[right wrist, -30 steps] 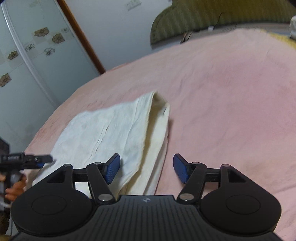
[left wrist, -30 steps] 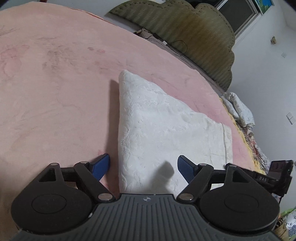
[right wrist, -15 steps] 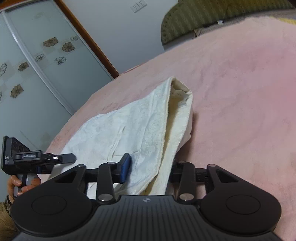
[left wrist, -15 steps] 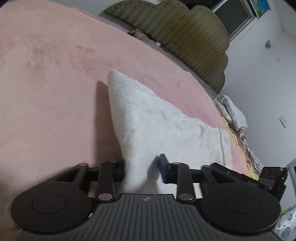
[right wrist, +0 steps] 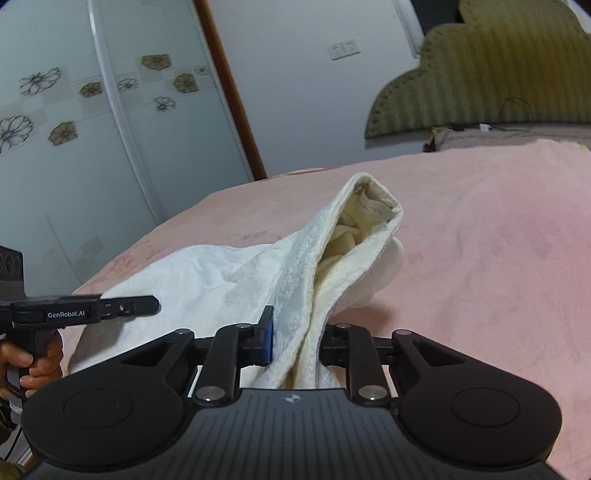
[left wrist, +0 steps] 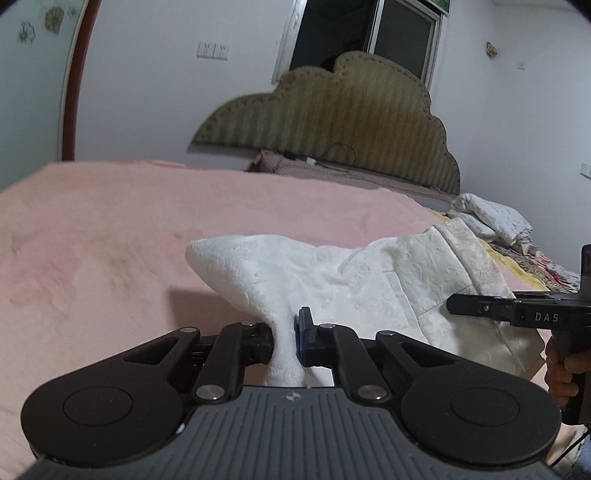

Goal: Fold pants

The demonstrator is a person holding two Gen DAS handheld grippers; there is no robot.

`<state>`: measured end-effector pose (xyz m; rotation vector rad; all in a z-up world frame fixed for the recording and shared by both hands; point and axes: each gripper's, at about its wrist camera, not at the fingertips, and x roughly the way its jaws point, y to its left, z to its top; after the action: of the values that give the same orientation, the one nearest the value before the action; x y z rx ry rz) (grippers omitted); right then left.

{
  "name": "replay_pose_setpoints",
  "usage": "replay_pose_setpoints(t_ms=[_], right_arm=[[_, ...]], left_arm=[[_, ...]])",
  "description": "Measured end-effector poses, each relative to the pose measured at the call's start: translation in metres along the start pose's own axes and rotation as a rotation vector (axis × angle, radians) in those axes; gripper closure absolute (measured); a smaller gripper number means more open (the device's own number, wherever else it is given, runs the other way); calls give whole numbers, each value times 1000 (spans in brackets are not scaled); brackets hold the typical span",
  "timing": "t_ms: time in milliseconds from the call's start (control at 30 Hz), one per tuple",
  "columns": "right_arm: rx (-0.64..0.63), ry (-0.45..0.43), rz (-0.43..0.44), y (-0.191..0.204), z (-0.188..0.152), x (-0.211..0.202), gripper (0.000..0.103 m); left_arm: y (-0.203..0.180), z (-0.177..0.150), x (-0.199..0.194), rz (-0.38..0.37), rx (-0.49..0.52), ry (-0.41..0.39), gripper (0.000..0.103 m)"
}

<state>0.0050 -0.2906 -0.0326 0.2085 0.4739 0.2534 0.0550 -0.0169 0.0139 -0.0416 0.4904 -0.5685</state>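
Both the left gripper (left wrist: pixel 286 341) and the right gripper (right wrist: pixel 295 341) pinch the near edge of the pants (left wrist: pixel 332 280) above the bed (left wrist: pixel 110 240), right fingers closing; next, I judge, carry it far.

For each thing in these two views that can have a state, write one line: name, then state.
pants: white, folded, near edge lifted off the pink blanket.
left claw: shut on the pants, fabric pinched.
right claw: closing on the pants, thick bunched layers between its pads.
window: dark; open or closed unclear.
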Motion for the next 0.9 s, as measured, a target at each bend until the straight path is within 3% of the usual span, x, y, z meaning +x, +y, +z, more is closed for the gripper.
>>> replay_pose_setpoints(t_ms=[200,533,900], right_arm=[[-91,-12,29,31,32,38,83],[-168,-10,20,61,67,108,83],[-177,-2,-43,59,74,159,83]], left_arm=[[33,37,0,95,19,-34,93],[78,76,32,218,3,-23,93],[88,83,74,305,32,10,92]])
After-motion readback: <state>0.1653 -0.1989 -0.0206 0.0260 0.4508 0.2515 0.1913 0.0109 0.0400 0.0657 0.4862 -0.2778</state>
